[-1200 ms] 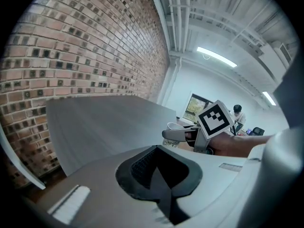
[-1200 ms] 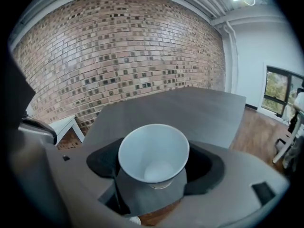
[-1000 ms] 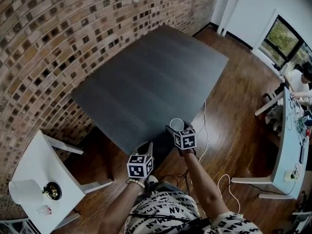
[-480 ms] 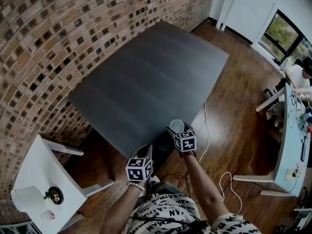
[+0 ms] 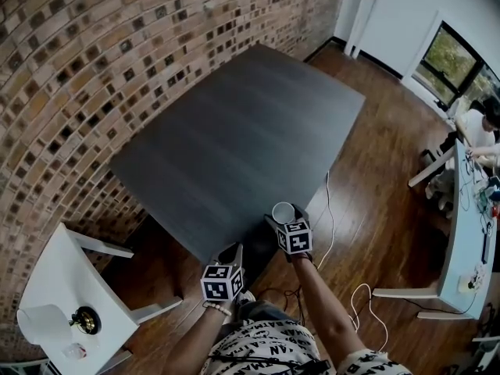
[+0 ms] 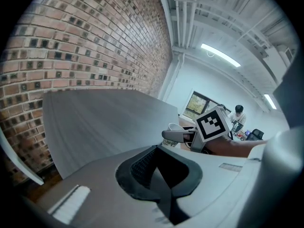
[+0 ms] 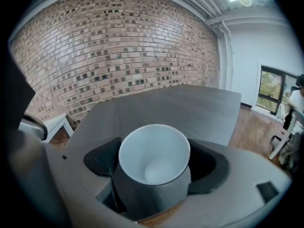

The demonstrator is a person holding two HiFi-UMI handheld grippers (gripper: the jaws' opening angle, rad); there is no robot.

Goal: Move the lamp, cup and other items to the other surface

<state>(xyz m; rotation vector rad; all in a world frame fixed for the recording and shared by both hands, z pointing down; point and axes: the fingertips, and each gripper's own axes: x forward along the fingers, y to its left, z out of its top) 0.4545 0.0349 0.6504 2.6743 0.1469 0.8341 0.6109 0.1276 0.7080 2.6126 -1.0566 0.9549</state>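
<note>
Low in the middle of the head view, I am holding my two claws. My right gripper (image 5: 281,219) is standing wide, its jaws having just been opening, with the one cup (image 5: 283,212) between them at the near edge of the dark table (image 5: 234,131). My left gripper (image 5: 232,251) is hovering pinched together and empty. Only this view is showing the one lamp (image 5: 83,319), on the white side table (image 5: 55,276) at lower left.

Centre of the right gripper view, the cup is showing its white inside and dark outside, and my pads are not pressing it.

Right of centre in the left gripper view, the cup is peeking over my other claw.
</note>
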